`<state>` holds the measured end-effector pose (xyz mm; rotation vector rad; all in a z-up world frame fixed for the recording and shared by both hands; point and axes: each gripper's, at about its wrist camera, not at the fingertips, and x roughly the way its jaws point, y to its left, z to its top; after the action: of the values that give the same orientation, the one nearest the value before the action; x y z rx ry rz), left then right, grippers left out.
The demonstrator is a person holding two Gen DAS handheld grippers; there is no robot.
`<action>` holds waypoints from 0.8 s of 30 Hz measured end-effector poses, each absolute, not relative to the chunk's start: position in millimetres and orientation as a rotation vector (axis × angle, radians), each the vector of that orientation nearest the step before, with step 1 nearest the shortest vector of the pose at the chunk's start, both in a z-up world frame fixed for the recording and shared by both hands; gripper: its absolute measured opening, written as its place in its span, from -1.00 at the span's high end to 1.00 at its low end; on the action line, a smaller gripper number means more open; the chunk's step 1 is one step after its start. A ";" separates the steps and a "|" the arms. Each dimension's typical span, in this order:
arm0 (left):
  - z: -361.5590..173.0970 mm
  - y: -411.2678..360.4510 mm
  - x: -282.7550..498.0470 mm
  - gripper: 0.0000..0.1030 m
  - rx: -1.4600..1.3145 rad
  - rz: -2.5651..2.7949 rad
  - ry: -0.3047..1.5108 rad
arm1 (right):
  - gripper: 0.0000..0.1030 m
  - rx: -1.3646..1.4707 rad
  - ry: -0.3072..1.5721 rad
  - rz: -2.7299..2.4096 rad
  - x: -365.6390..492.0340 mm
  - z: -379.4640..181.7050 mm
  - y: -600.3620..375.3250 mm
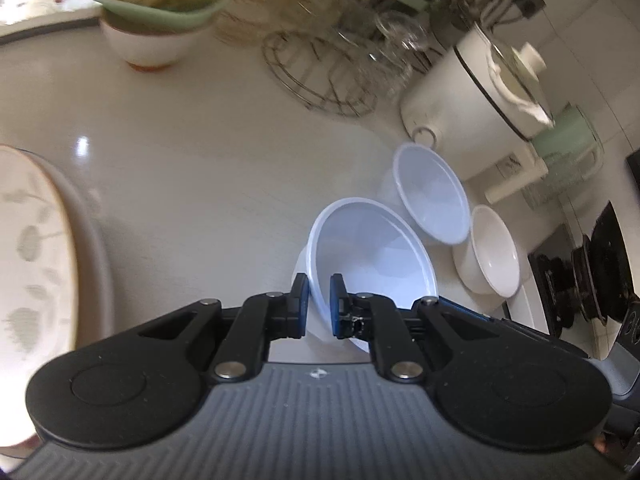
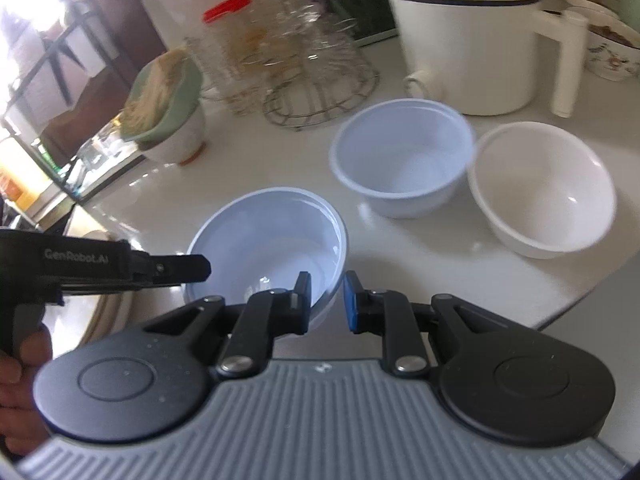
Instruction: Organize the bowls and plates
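My left gripper (image 1: 319, 306) is shut on the near rim of a pale blue bowl (image 1: 372, 256), one finger inside and one outside. That bowl also shows in the right wrist view (image 2: 268, 236), with the left gripper (image 2: 196, 268) at its left rim. My right gripper (image 2: 327, 302) straddles the bowl's near right rim, jaws apart with a gap. A second pale blue bowl (image 1: 434, 192) (image 2: 404, 156) and a white bowl (image 1: 494, 250) (image 2: 544, 188) stand beyond. A leaf-patterned plate (image 1: 28, 240) lies at the left.
On the white counter (image 1: 200, 168) stand a wire rack with glasses (image 1: 340, 64) (image 2: 304, 76), a white cooker (image 1: 472, 92) (image 2: 468, 40), a green bowl stacked on a white one (image 1: 152, 28) (image 2: 168, 112) and a dark stove (image 1: 592, 272). The counter edge (image 2: 580, 304) is at right.
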<state>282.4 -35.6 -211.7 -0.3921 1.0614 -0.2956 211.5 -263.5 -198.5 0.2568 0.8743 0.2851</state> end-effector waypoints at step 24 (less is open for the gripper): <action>-209.0 13.3 275.9 0.72 -0.335 -0.152 1.096 | 0.58 0.172 0.892 0.313 224.2 -194.7 -211.4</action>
<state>275.9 13.3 -209.0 -0.3348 1.0959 -0.1523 224.2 -211.4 -194.7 0.1725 0.8917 0.3132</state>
